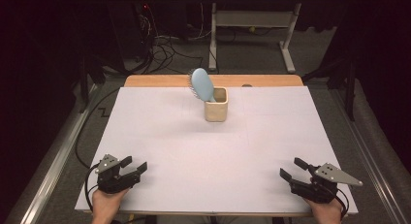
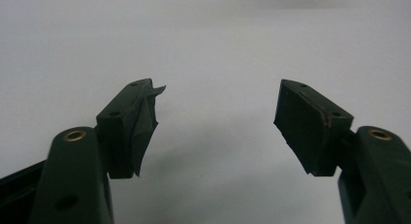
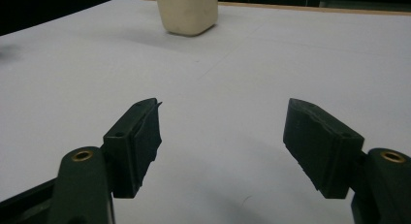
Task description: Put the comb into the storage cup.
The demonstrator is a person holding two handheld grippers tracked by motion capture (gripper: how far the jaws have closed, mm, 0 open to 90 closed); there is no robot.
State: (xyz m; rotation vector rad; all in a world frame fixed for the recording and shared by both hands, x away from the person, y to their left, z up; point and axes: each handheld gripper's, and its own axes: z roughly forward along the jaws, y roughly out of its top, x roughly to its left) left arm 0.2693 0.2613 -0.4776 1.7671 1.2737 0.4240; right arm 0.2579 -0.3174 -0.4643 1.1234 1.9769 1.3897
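Observation:
A light blue hairbrush (image 1: 201,84) stands head up in a cream square cup (image 1: 216,105) near the far middle of the white table sheet (image 1: 218,151), leaning to the left. The cup's lower part (image 3: 186,10) is at the top of the right gripper view. My left gripper (image 1: 134,165) rests at the near left corner, held by a hand, its jaws open with nothing between them (image 2: 218,117). At the near right corner my right gripper (image 1: 292,168) is open too, empty, pointing toward the cup (image 3: 223,132).
The sheet covers a wooden tabletop whose far edge (image 1: 213,80) shows behind the cup. Beyond it are cables (image 1: 165,49) on the floor and a white desk frame (image 1: 252,20). Metal rails (image 1: 53,161) run along both sides of the table.

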